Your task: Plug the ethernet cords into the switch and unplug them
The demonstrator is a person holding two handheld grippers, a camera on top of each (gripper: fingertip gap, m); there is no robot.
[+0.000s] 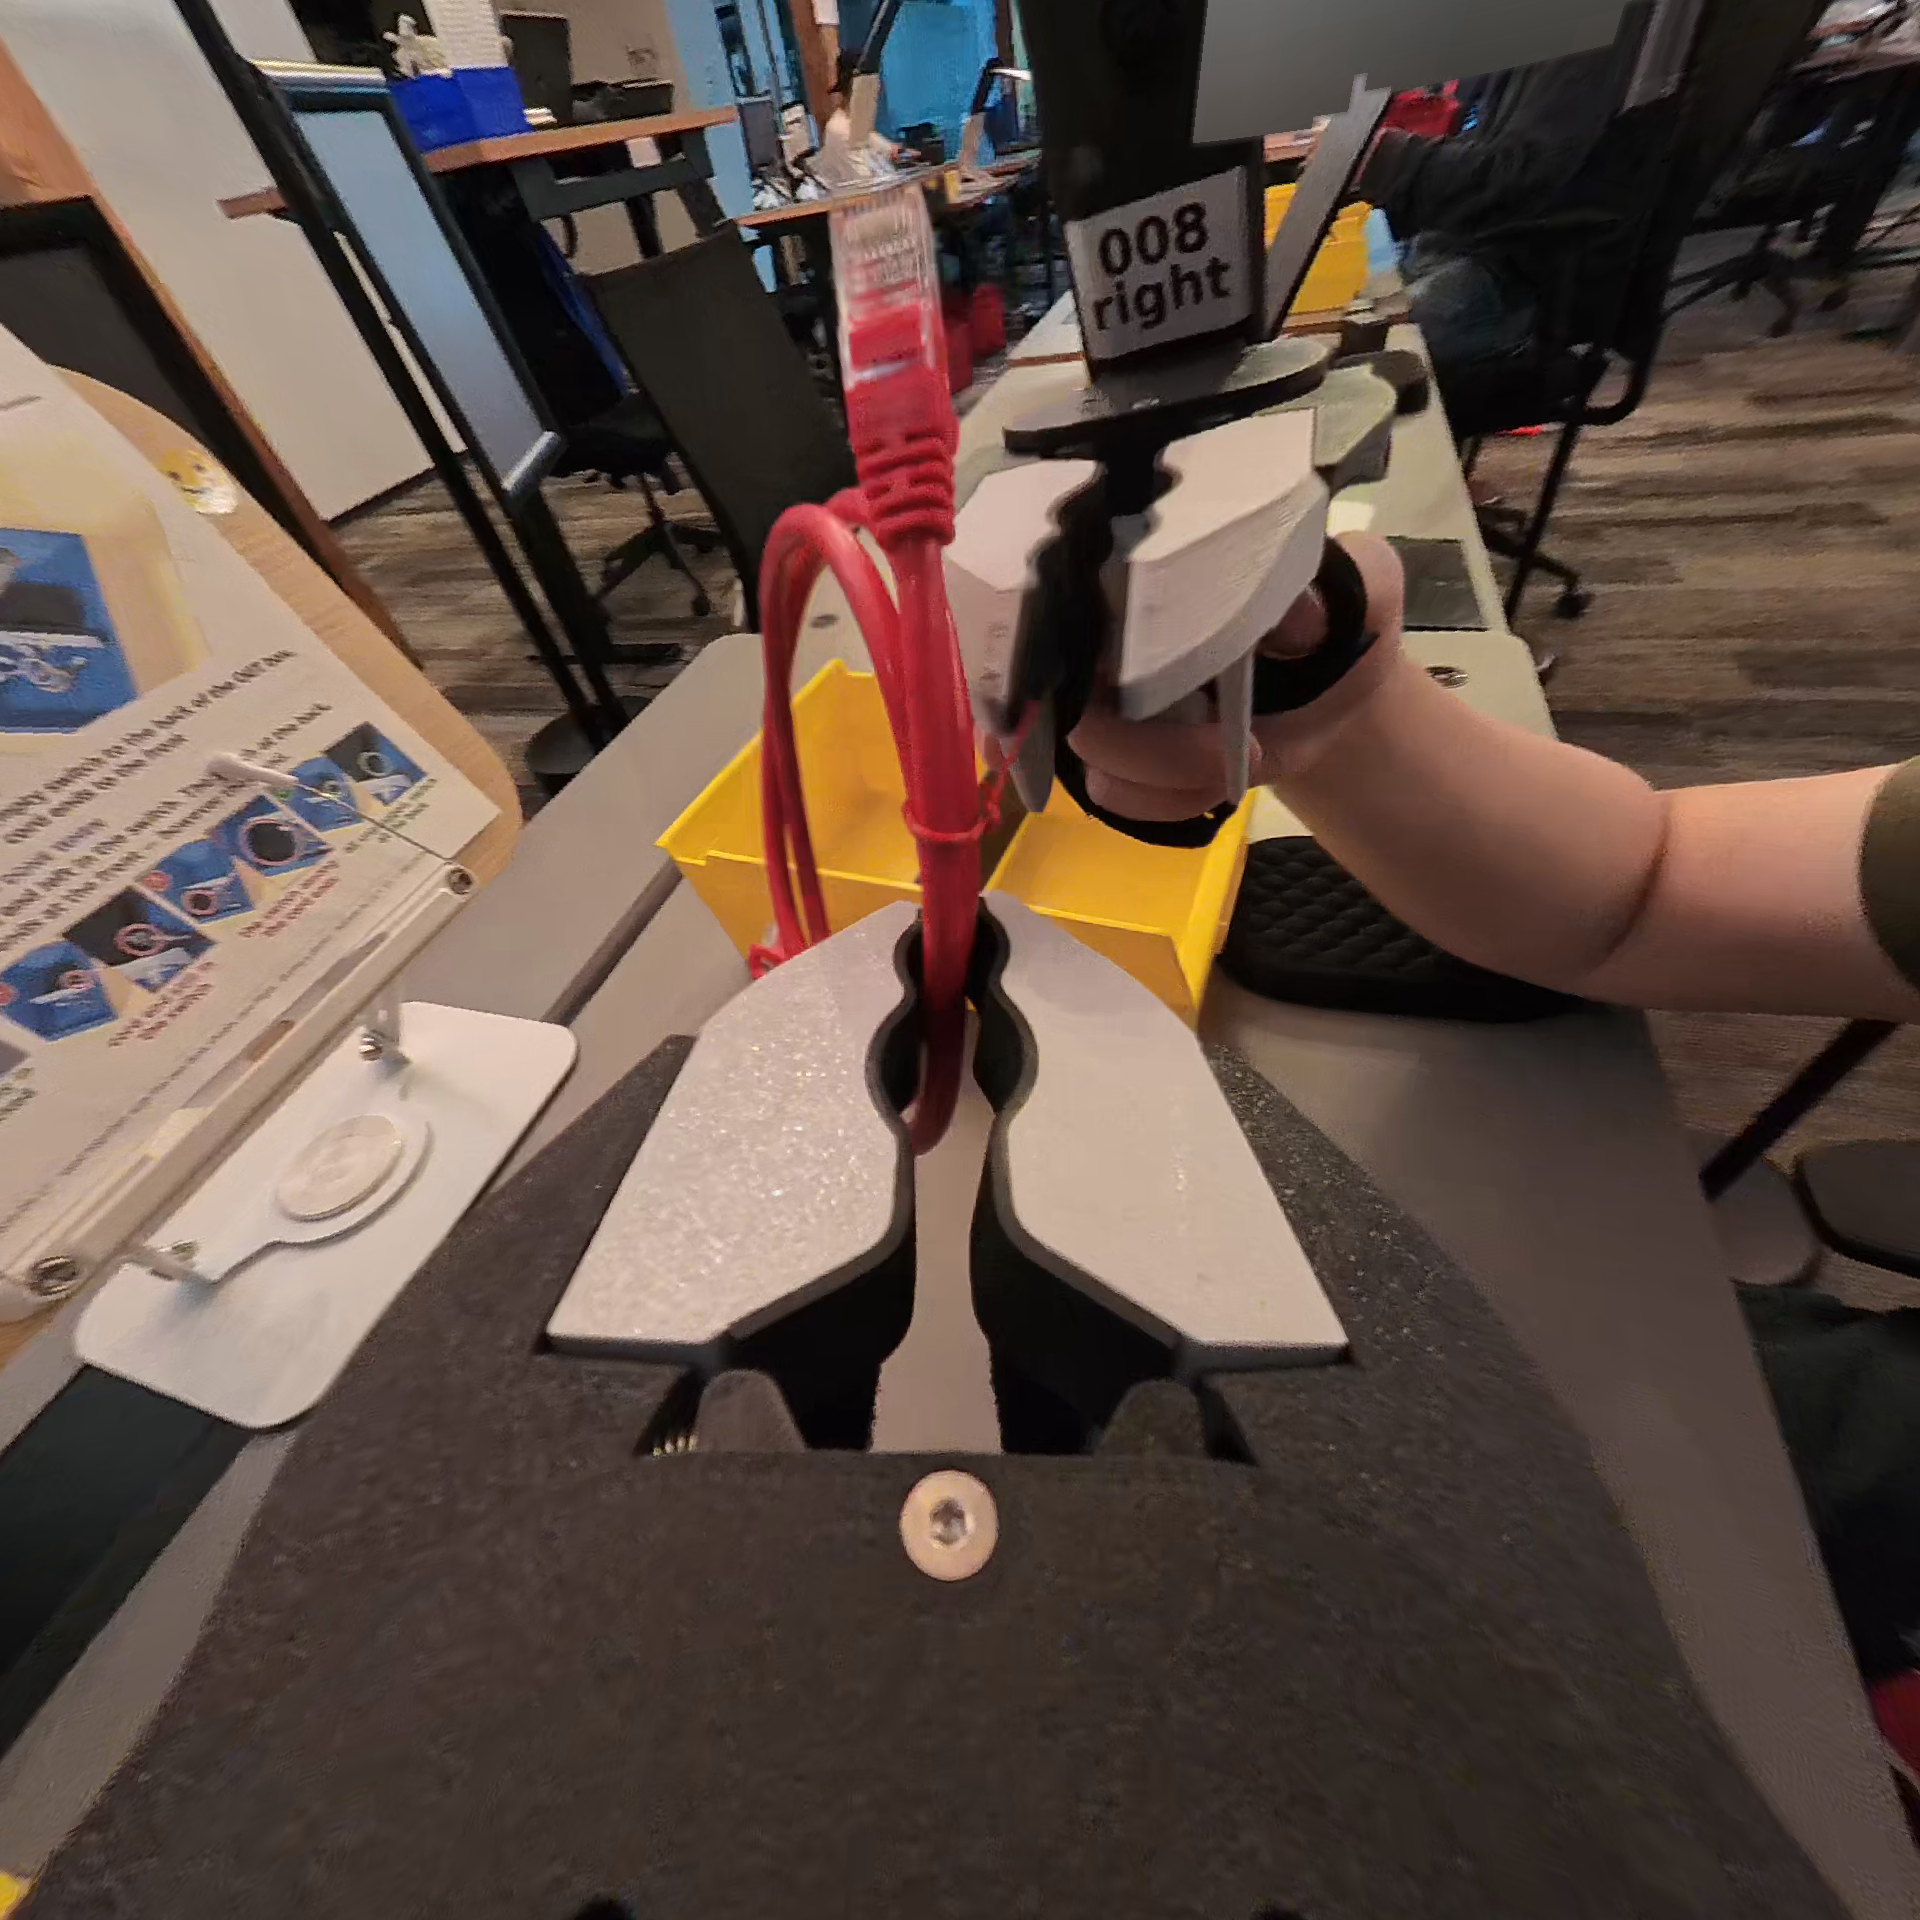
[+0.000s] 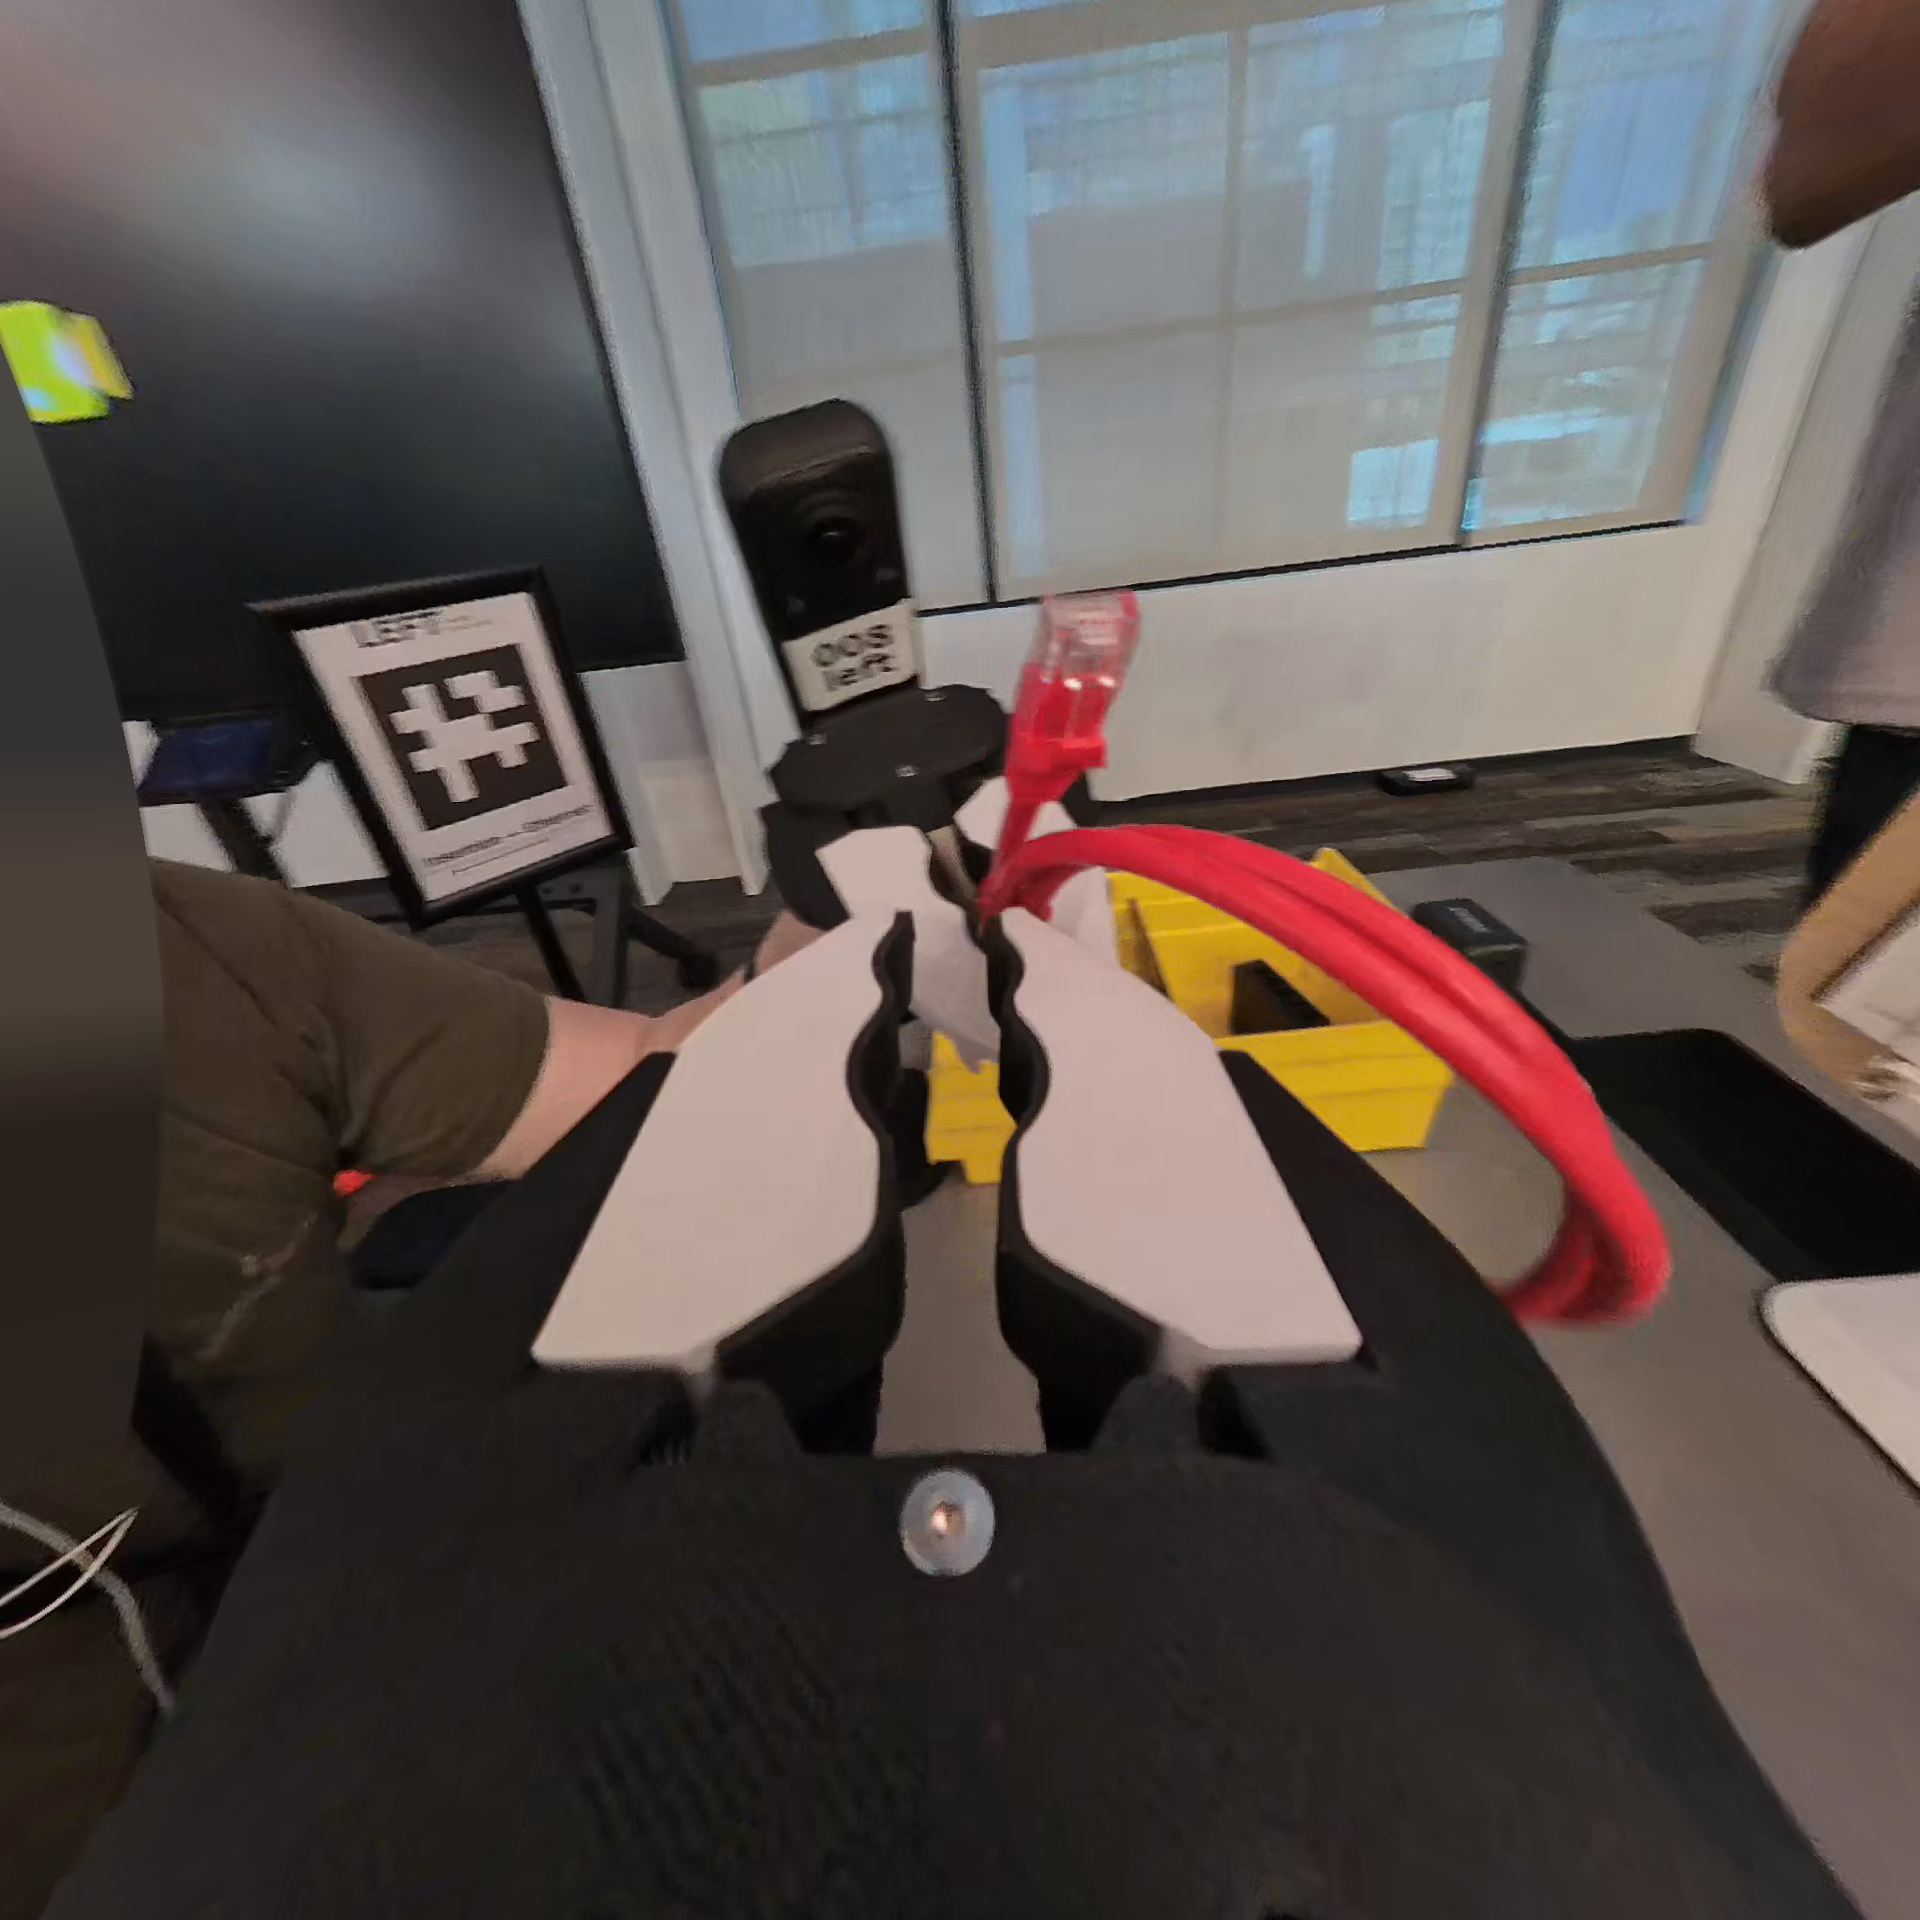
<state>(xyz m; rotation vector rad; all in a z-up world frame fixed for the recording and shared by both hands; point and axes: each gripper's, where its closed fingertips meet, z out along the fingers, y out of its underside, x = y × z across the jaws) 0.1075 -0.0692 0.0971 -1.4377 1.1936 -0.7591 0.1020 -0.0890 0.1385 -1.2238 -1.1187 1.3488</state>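
Room: an open office, large window wall (image 2: 1299,291) in the right wrist view, dark plank-pattern floor (image 1: 1714,499), rows of desks and black chairs behind. One framed sign with a black-and-white marker (image 2: 457,738) stands on an easel by a dark wall panel.

Surface: one grey tabletop (image 1: 1403,1195), long and narrow. Near its left edge stands one printed instruction sheet (image 1: 187,831) in a clear holder on a white base. Toward the far end sit yellow bins (image 1: 1112,894), at least two side by side. One dark quilted pad (image 1: 1340,935) lies just right of the bins.

Task item: one red ethernet cord (image 1: 935,727), coiled in a loop and bound with a thin red tie, held up in the air above the tabletop in front of the bins. One plug (image 1: 883,270) shows, clear-tipped, pointing up. No switch is identifiable in either view.

Tools, two: left gripper (image 1: 945,935) has its jaws pinched onto the cord's bundled strands. Right gripper (image 2: 948,935) faces it from across the cord; its jaws stand narrowly apart with nothing between them, tips just beside the coil. In the left wrist view one hand (image 1: 1226,727) grips its handle.
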